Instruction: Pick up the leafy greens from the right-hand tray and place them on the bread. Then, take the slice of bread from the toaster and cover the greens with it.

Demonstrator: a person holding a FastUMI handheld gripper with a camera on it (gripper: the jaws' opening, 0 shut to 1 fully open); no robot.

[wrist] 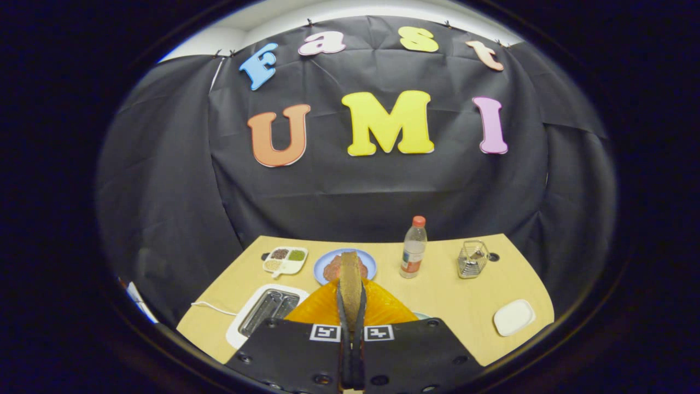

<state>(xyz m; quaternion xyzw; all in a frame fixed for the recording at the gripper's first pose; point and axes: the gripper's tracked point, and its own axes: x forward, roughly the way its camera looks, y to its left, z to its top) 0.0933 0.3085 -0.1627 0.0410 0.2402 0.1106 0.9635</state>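
Bread [350, 282] stands on edge between the fingers [350, 306], which are clenched on it from both sides, so the slice is seen edge-on, its crust rising just ahead of the fingertips. It hangs above the tabletop [448, 290], in front of the blue plate [365, 260]. It looks like a toy slice: light, fairly stiff, dry enough not to slip, though a soft crumb would dent under a hard squeeze. The hold on the lower half of its flat faces seems sound; I judge it will want turning flat before it can cover anything.

Behind the slice, the plate carries something reddish-brown [331, 270], perhaps meat; the slice hides whether greens lie on it. An orange, ribbed thing [383, 309] spreads to either side of the fingers just below the slice; I cannot tell what it is. The toaster [262, 312] sits to the left of the fingers, both slots [272, 306] looking empty from here, its cord trailing off left.

Beyond the toaster, a small divided tray [285, 259] holds three fillings, one brown, one green, one pale. To the right stand a bottle [413, 249] with an orange cap, holding clear liquid, then a wire basket [472, 259], apparently bare inside. A small white dish [513, 317] lies well apart, near the right-hand tabletop edge, with nothing visible on it.
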